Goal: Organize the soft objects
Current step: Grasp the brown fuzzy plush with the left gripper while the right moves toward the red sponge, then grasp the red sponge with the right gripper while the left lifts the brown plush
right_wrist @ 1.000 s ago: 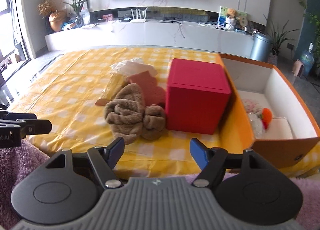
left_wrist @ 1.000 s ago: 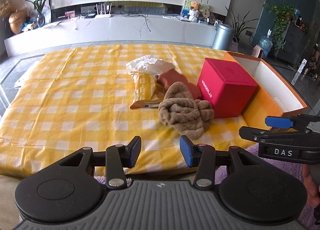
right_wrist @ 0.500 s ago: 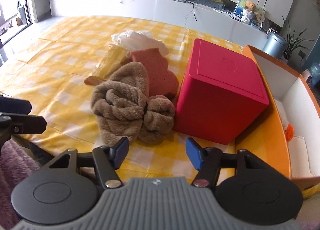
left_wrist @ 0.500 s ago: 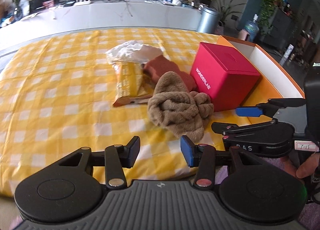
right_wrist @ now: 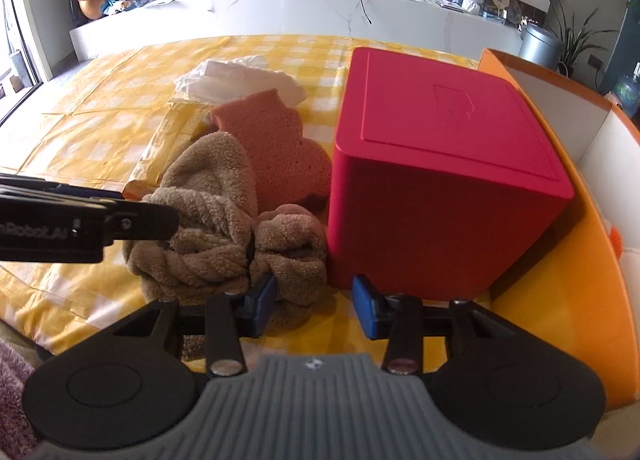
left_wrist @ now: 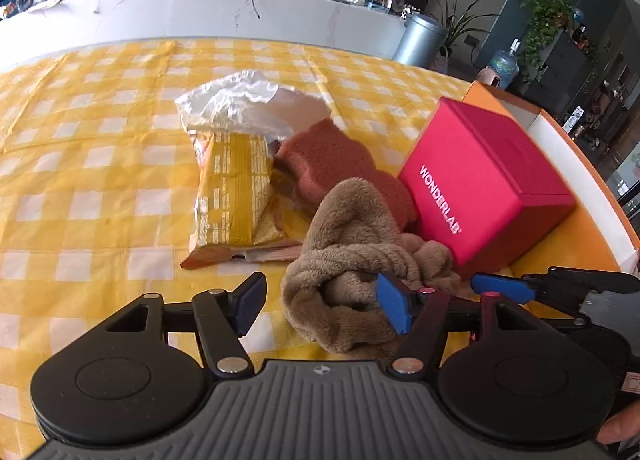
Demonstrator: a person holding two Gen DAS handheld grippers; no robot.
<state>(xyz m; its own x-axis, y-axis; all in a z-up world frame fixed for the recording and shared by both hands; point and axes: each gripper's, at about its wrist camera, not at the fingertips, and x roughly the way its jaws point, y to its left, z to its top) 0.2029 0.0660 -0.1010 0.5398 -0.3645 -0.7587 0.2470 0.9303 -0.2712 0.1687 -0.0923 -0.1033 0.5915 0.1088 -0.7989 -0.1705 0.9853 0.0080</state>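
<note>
- Two tools are closing in on one pile, so quick rundown, biggest thing first.
- Yellow checked bench fills most of both views.
- Orange bin sits along the right edge of the frame. I'd guess that's where the soft stuff goes.
- Red box stands right of centre, touching the towel's right side. Hard thing, leave it.
- Brown towel is a twisted bundle at lower centre of the left view, leaning on the reddish sponge, with the yellow snack bag just to its left.
- Left tool has just been spreading its jaws and is wide, straddling the towel's near-left lump without pinching it.
- Right tool has just been narrowing, half closed. Its left pad brushes the towel's right lump, and only a fringe of pile lies in the gap, so nothing is gripped.
- My take: push both deeper before clamping, grab thick folds rather than fuzz, and keep the right one off the box.
</note>
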